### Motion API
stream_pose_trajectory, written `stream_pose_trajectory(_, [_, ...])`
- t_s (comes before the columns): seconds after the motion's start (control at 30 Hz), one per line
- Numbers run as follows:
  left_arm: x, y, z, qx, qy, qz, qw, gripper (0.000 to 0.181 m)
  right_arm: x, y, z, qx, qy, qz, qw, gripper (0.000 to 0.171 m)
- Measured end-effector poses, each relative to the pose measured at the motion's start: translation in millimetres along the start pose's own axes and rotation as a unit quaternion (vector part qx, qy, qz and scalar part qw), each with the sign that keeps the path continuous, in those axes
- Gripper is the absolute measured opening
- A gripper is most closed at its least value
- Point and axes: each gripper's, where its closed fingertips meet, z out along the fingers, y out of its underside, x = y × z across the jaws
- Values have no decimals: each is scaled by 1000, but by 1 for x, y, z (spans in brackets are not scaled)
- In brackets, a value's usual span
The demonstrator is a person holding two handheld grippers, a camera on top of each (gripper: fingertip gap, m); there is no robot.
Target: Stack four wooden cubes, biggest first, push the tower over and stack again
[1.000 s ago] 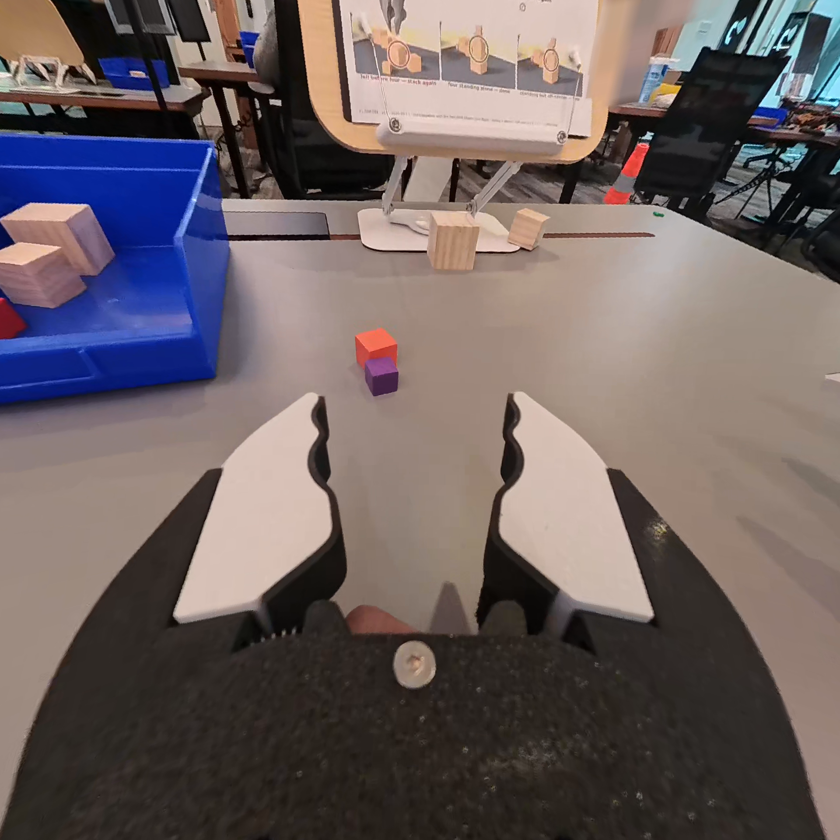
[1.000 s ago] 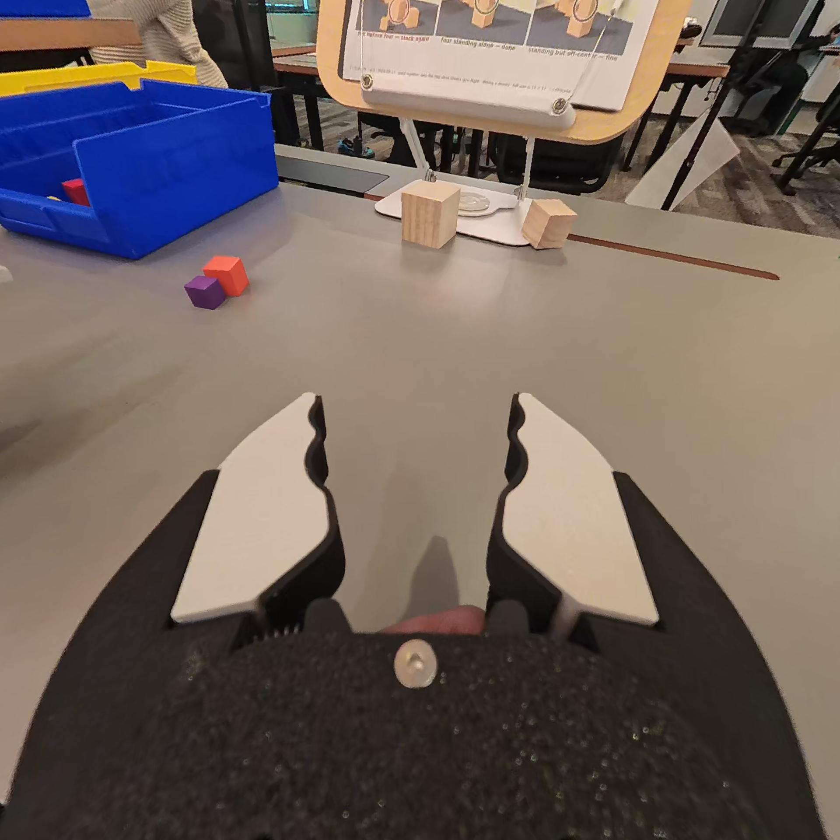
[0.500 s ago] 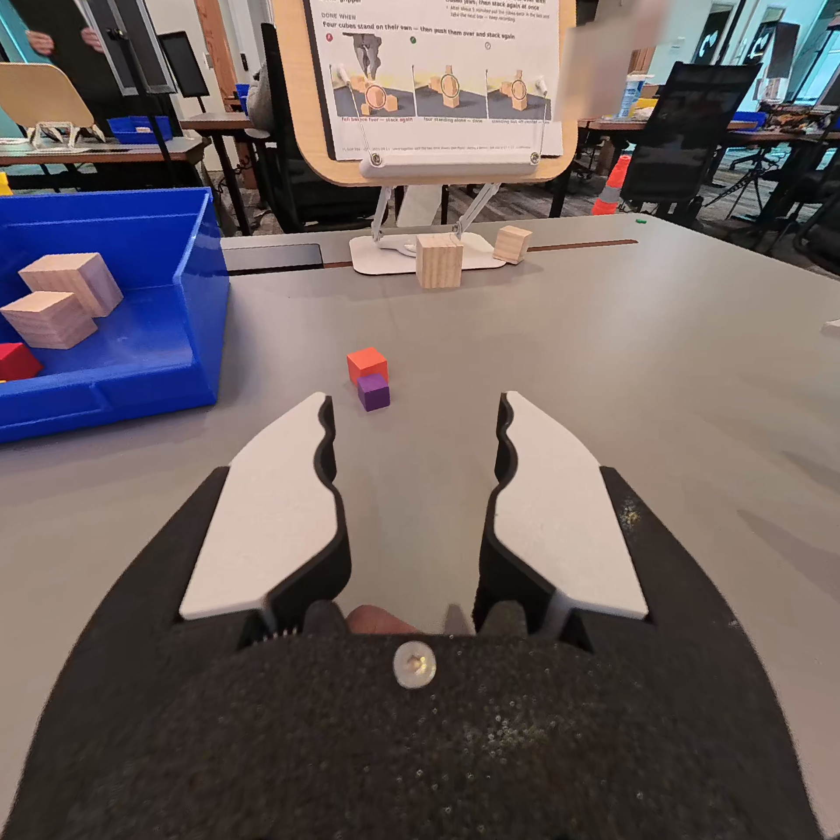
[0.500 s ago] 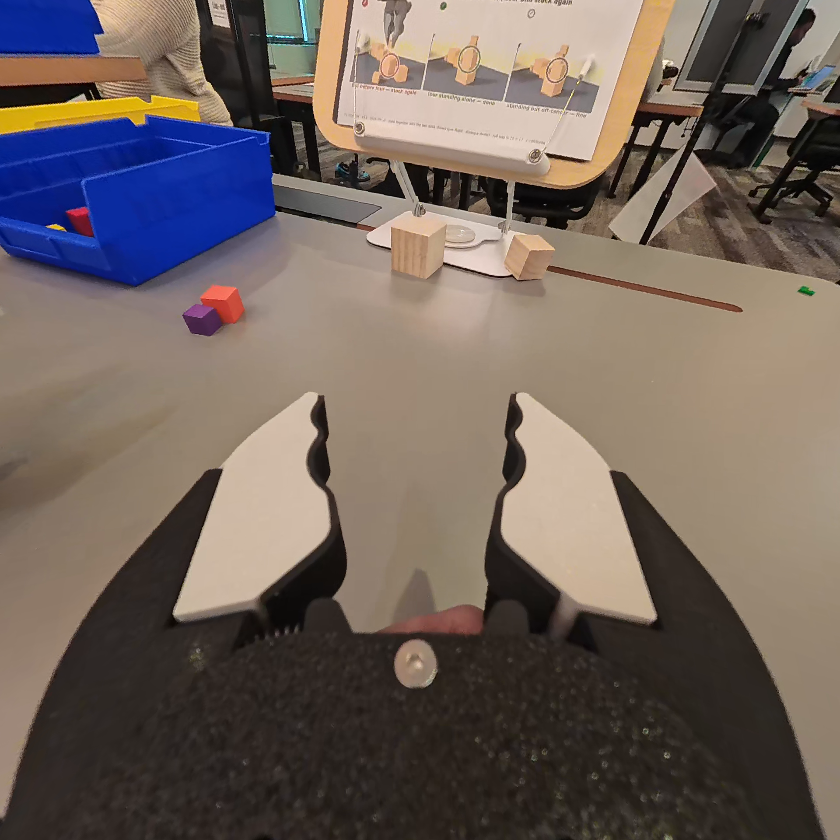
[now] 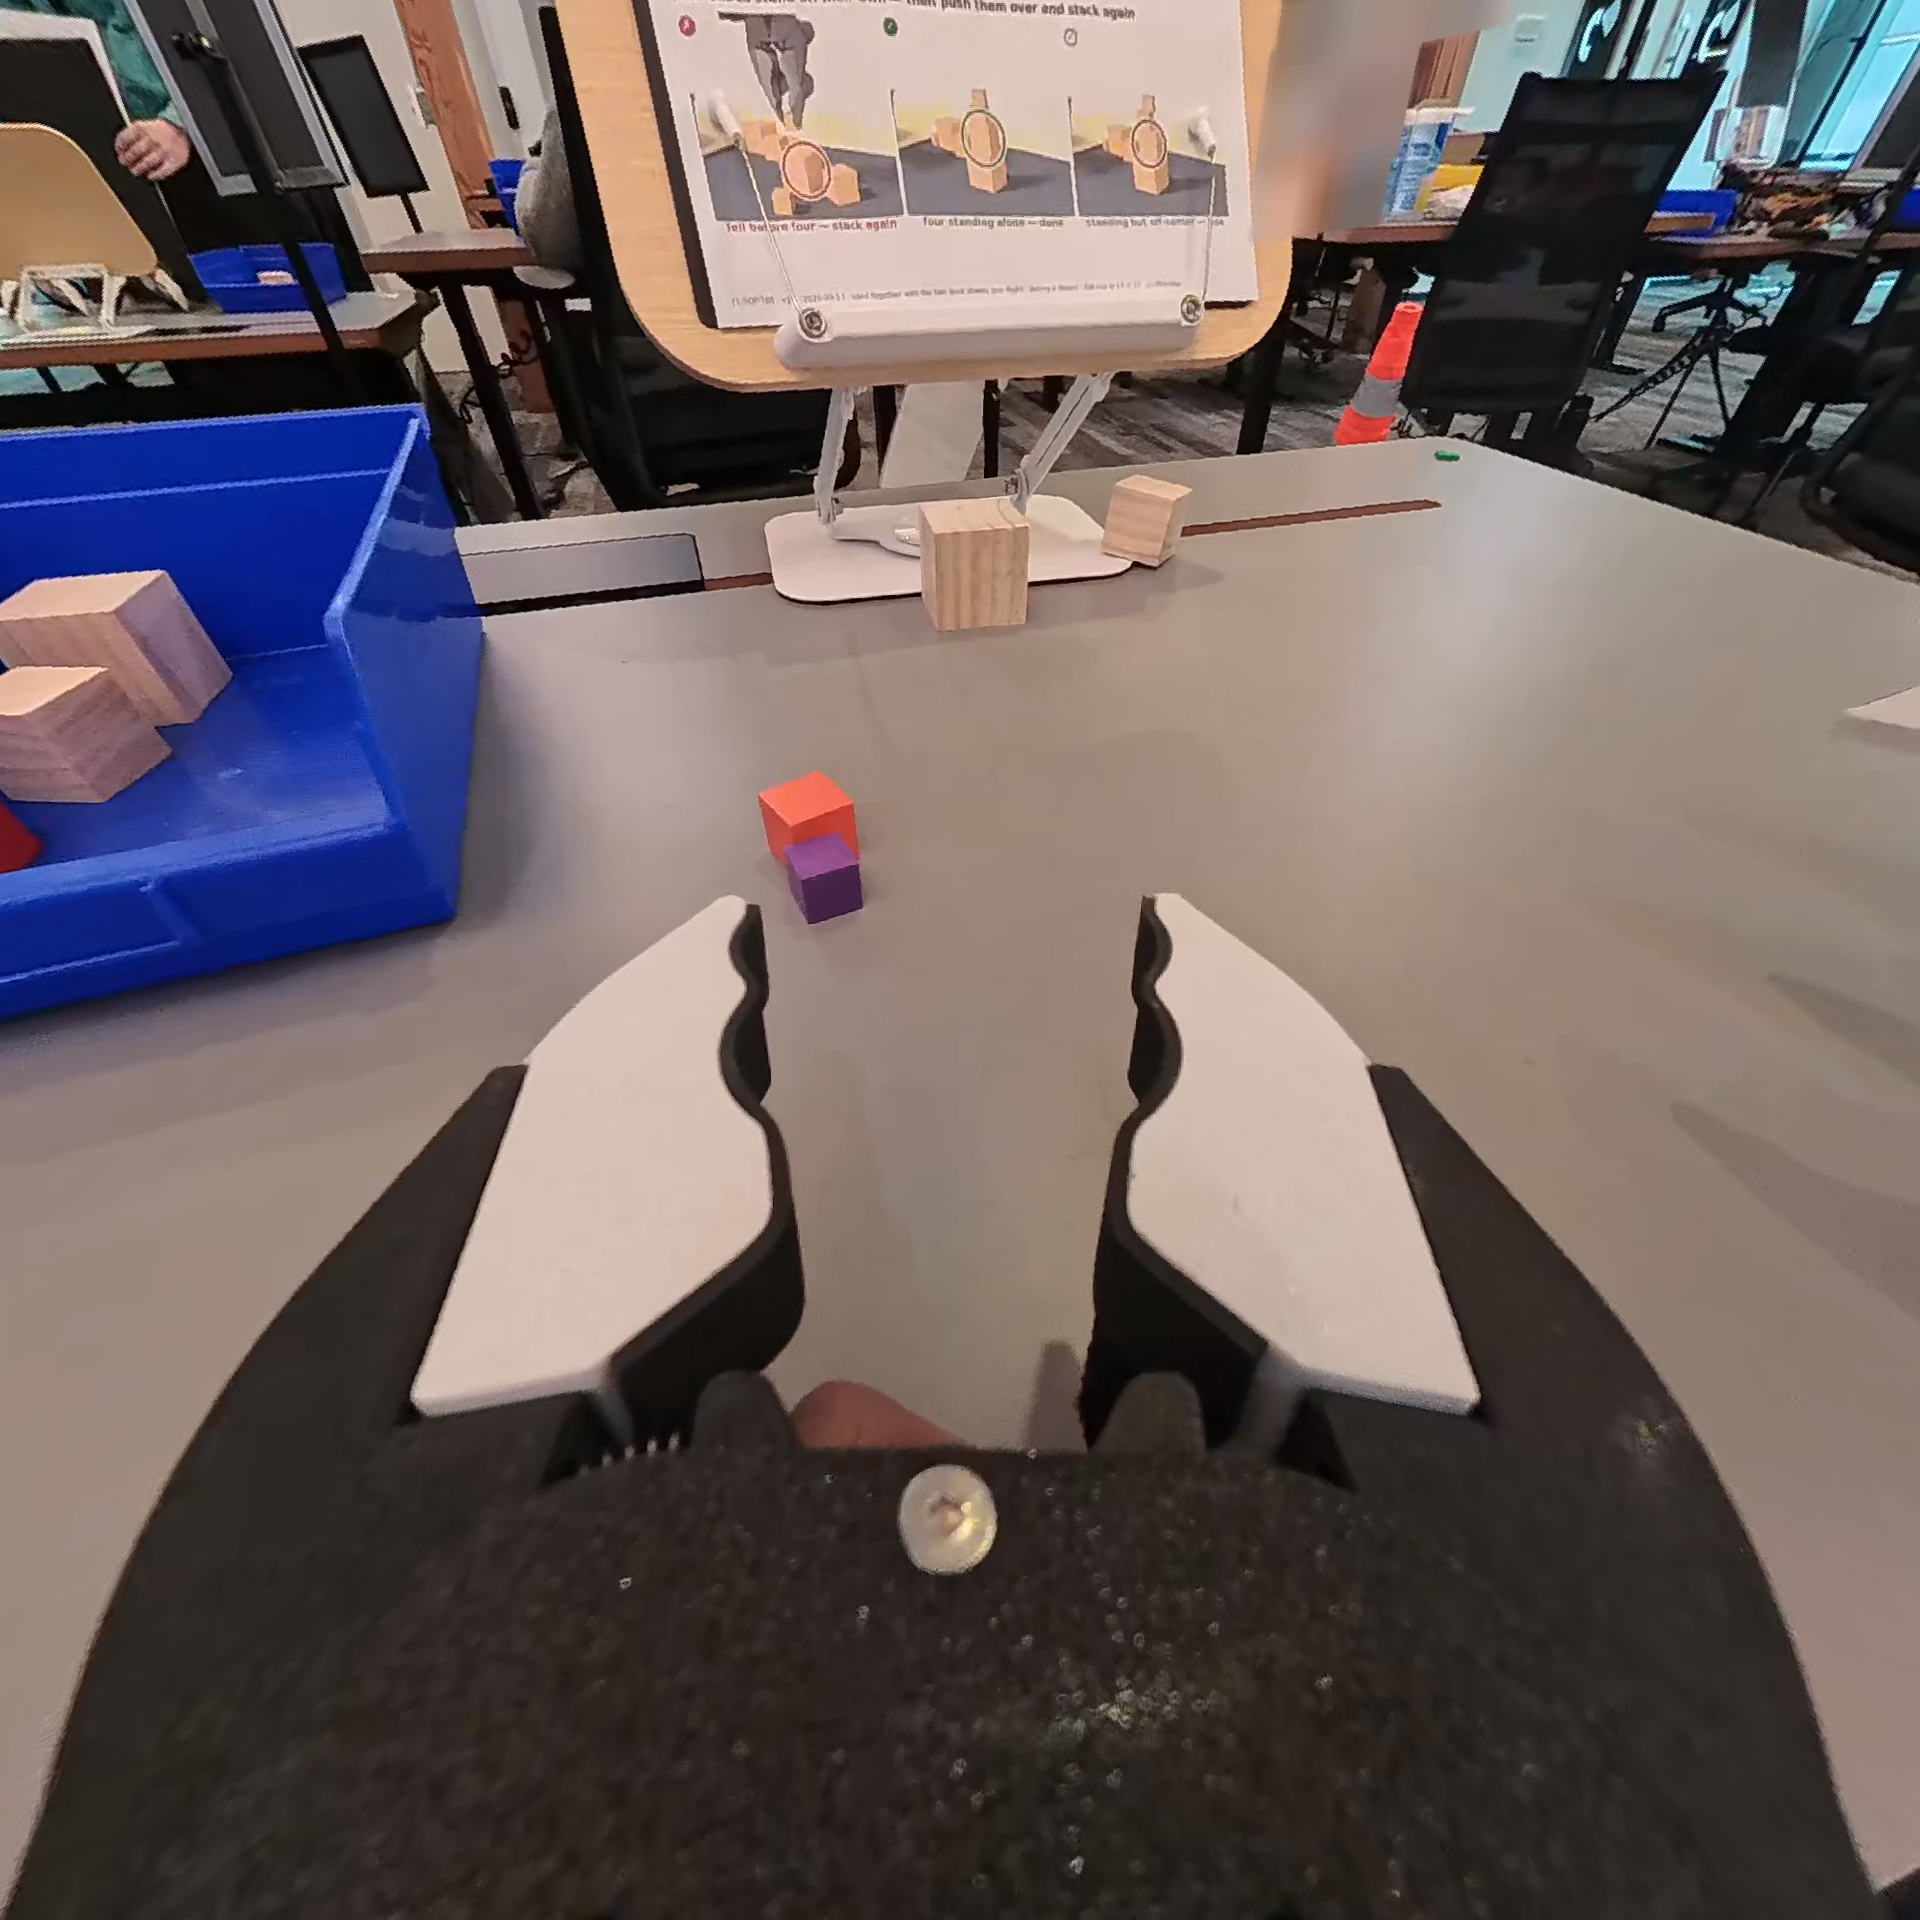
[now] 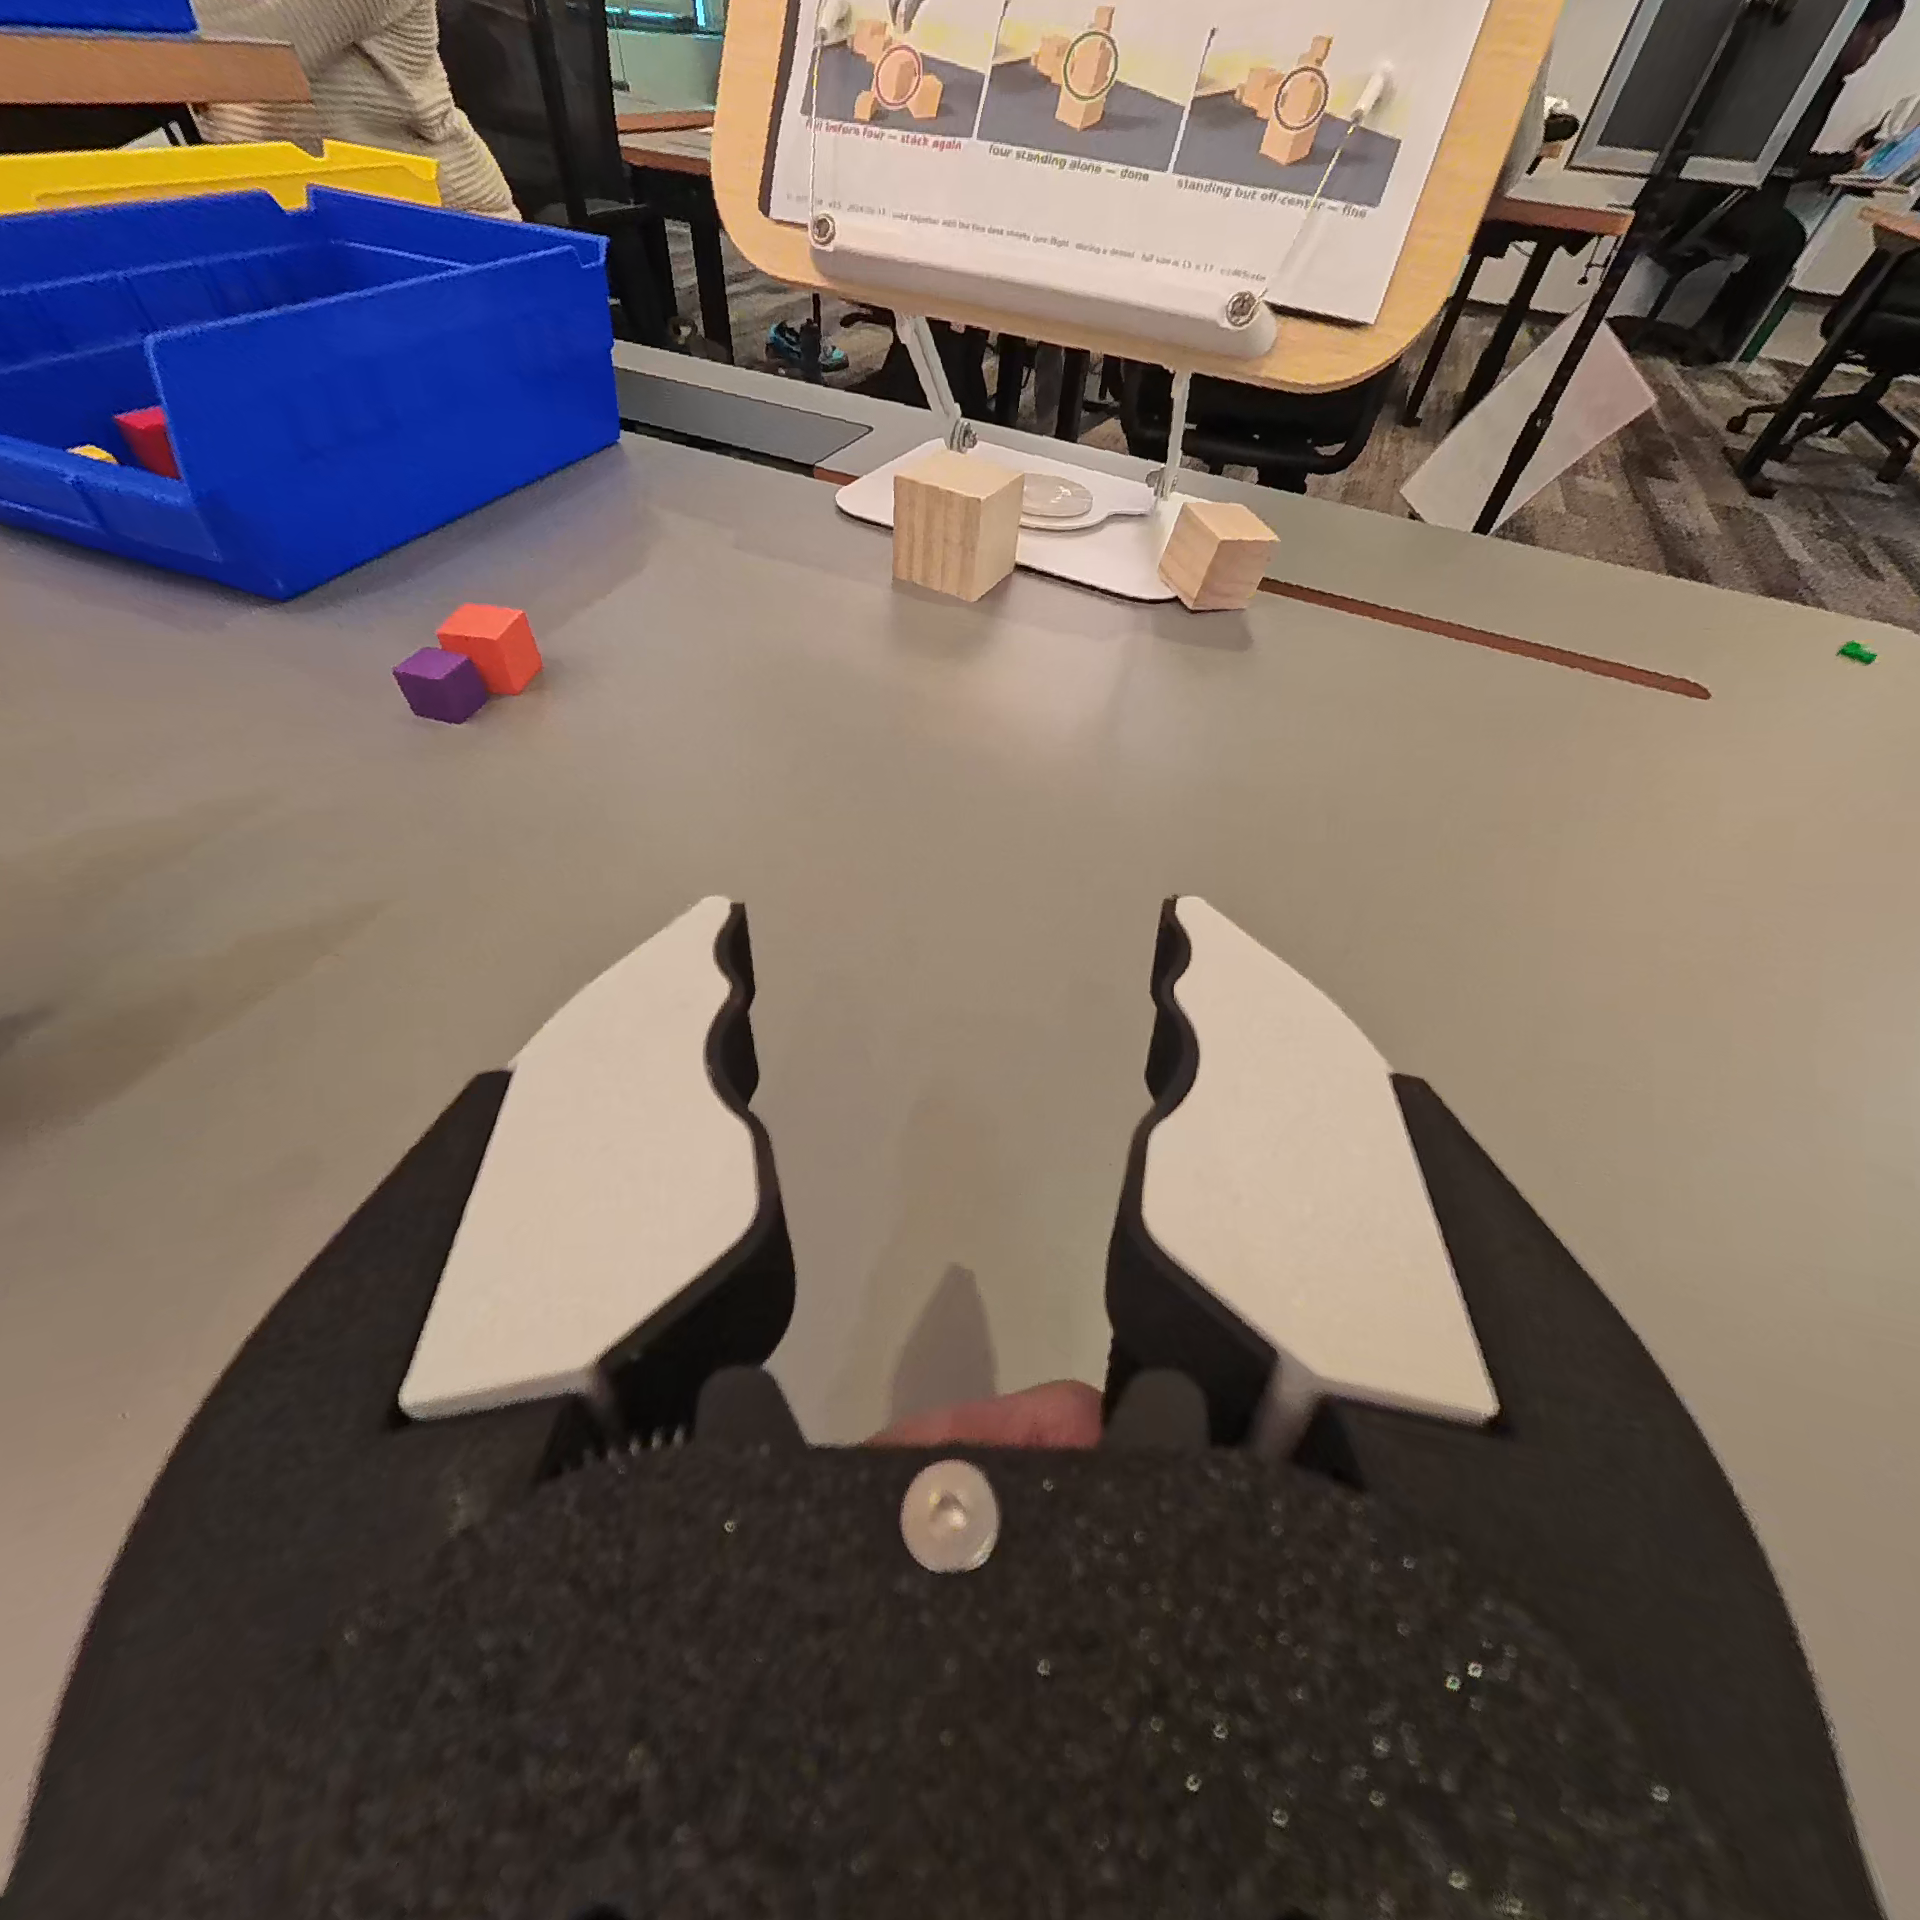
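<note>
Left wrist view shows a blue bin [image 5: 395, 727] at the left of the grey table [image 5: 1351, 831], holding two large pale wooden cubes [image 5: 94, 675] that touch each other, with a red block [image 5: 12, 836] at the frame edge. From the right wrist view the same bin shows the red block beside a small yellow piece [image 6: 91, 453], and a yellow bin [image 6: 208, 171] sits behind it.

On the table, an orange cube [image 5: 807, 812] and a purple cube [image 5: 824, 878] touch. Farther back, a bigger wooden cube [image 5: 974, 575] and a smaller wooden cube [image 5: 1145, 517] rest on the edge of the white base of the instruction stand [image 5: 935, 187], well apart from each other.

Compared with half a second ago, both views sit slightly closer and lower, so the stand's sheet is cropped more at the top; no cube has moved. The left gripper [image 5: 948, 914] and right gripper [image 6: 951, 914] are both spread apart, holding nothing, above bare table.
</note>
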Motion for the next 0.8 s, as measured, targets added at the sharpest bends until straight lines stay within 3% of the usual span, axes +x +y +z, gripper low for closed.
stream_pose_trajectory(0.57, [7,4,7,-26,15,-4,1000,74,3,1,16,-13,-3,16,1000,73])
stream_pose_trajectory(0.67, [5,2,5,-16,10,-15,1000,73,-5,-25,49,-1,-17,48,999,72])
stream_pose_trajectory(0.8, [3,0,3,-5,2,-7,1000,72,-10,-41,136,-49,4,34,998,80])
